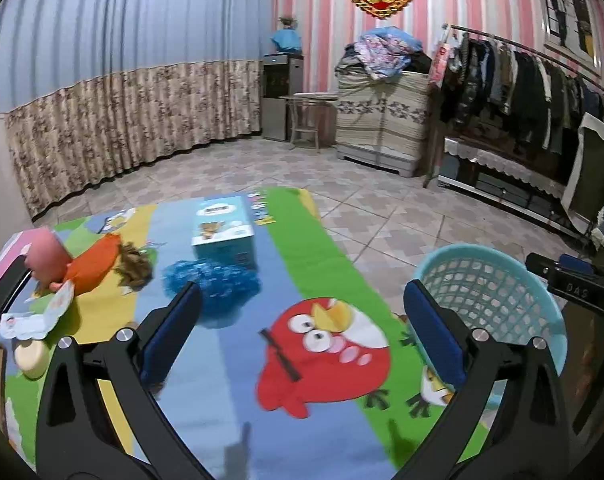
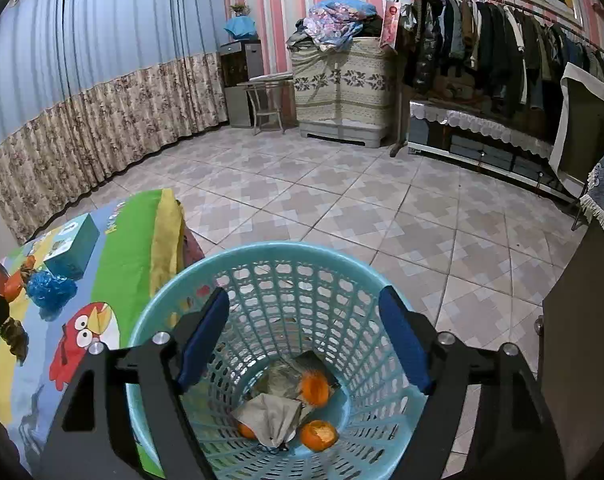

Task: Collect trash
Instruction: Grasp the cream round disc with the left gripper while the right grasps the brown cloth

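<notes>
My left gripper (image 1: 302,292) stands open and empty over the cartoon mat (image 1: 325,248). Just beyond its left finger lies a crumpled blue plastic bag (image 1: 212,284), also visible in the right wrist view (image 2: 50,290). At the mat's left edge are an orange scrap (image 1: 94,268), a white wrapper (image 1: 34,320) and a pink cup (image 1: 46,258). My right gripper (image 2: 303,294) hangs open over the light-blue mesh basket (image 2: 262,250), nothing between its fingers. At the basket's bottom lie orange peels (image 2: 315,388) and crumpled grey paper (image 2: 274,416). The same basket (image 1: 489,292) sits to the right of the left gripper.
A blue tissue box (image 1: 222,232) stands behind the bag. A cream round lid (image 1: 30,356) lies at the near left. Tiled floor (image 2: 341,200) spreads beyond, with a clothes rack (image 2: 501,40), a covered cabinet (image 2: 341,92) and a dark cupboard (image 2: 581,360) close on the right.
</notes>
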A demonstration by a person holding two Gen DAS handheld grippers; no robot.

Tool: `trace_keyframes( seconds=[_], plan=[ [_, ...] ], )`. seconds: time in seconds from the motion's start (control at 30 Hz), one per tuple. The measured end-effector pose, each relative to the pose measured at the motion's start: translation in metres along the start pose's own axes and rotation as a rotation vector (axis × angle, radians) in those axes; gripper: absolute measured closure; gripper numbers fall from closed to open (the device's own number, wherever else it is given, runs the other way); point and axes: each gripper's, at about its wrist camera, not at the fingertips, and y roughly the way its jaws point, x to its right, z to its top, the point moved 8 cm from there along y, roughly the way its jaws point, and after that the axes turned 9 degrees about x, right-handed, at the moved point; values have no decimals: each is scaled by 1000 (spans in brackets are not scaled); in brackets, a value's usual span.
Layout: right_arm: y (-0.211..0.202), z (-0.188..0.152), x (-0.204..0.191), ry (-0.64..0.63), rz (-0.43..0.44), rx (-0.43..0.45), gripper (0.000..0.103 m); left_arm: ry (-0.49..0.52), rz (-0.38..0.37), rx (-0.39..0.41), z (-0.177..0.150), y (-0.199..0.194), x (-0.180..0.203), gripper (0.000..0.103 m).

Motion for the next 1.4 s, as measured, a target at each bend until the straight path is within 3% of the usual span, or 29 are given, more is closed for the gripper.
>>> trace_keyframes(
  seconds=[0.2,0.6,0.73,1.1,1.27,1.4],
  plan=[
    [-7,5,-23,-40,-17,13,10,-28,47,10,0,-13,-36,6],
    [-21,0,-123,-127,110,5,10,-64,148,-41,-24,-35,-120,6],
    [-22,-9,-158,-122,176,-20,10,-68,191,-79,-38,-40,-155,6],
    [-21,-41,-215,-148,231,-90,10,-151,297,-191,-74,-40,-266,6],
    [-22,-53,-237,-187,240,-114,10,-219,266,-265,-91,-27,-288,6],
    [-19,-62,-250,-212,243,-142,10,-210,276,-308,-94,-13,-294,8]
  ],
)
